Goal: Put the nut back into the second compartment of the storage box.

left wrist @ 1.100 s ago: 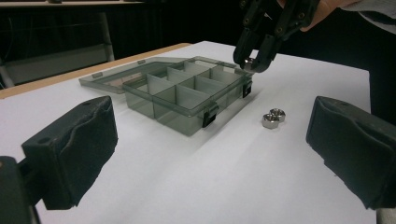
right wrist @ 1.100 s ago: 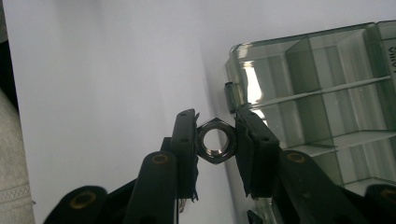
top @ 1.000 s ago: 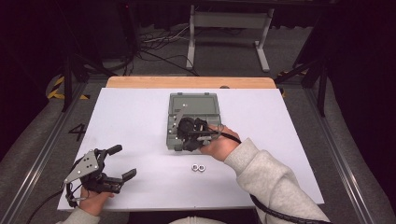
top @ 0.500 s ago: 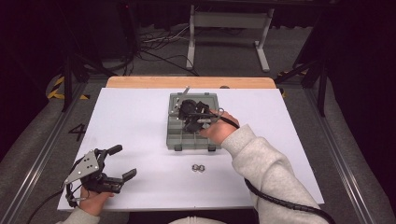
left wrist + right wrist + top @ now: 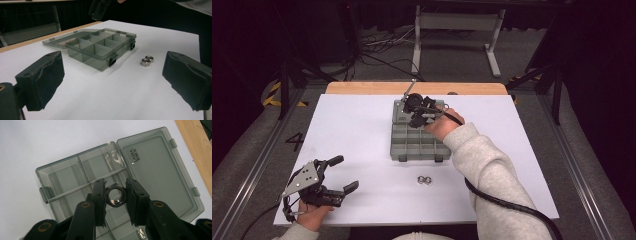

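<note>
The right gripper (image 5: 115,196) had its jaws clamped on a shiny steel hex nut (image 5: 115,194), holding it above the far compartments of the smoky grey translucent plastic organiser box (image 5: 75,180), whose lid (image 5: 160,170) lay flat open toward the wooden table edge (image 5: 197,147). To do this well, I judged the nut should be lowered squarely over one compartment, clear of the dividers, and let go low so it would not bounce out. The left gripper (image 5: 332,175) rested at the near left of the white table (image 5: 362,130), jaws spread wide and empty. Two more steel nuts (image 5: 425,179) lay touching, just in front of the box.
</note>
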`<control>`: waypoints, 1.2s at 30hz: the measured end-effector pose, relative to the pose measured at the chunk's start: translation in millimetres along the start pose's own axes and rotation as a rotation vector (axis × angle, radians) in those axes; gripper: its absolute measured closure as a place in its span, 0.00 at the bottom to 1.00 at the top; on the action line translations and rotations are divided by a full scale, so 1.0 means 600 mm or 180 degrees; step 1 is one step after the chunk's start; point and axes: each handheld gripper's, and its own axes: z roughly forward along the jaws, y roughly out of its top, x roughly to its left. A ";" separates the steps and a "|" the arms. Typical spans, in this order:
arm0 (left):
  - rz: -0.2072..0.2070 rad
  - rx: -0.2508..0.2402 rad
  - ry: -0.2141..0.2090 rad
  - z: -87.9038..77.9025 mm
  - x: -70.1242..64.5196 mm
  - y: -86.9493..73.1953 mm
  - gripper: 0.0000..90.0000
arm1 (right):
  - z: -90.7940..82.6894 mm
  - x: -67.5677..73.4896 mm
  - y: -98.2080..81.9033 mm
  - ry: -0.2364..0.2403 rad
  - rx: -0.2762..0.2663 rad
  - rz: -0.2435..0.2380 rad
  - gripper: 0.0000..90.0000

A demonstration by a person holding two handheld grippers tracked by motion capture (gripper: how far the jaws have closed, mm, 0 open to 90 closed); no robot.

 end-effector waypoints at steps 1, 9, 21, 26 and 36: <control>0.0011 -0.0001 0.0002 0.000 0.001 0.000 0.05 | 0.002 -0.003 0.000 0.0004 -0.0018 0.0029 0.78; 0.0005 0.0009 -0.0008 -0.001 0.001 0.000 0.05 | 0.034 -0.017 -0.010 0.0072 -0.0052 0.0175 0.78; 0.0014 0.0019 -0.0005 0.002 0.001 -0.001 0.05 | 0.077 -0.025 -0.031 0.0152 -0.0032 0.0306 0.77; -0.0005 0.0025 -0.0032 0.002 0.001 -0.002 0.05 | 0.088 -0.026 -0.039 0.0166 -0.0034 0.0323 0.77; -0.0001 0.0027 -0.0030 0.003 0.000 -0.002 0.05 | 0.102 -0.019 -0.045 0.0195 -0.0041 0.0322 0.71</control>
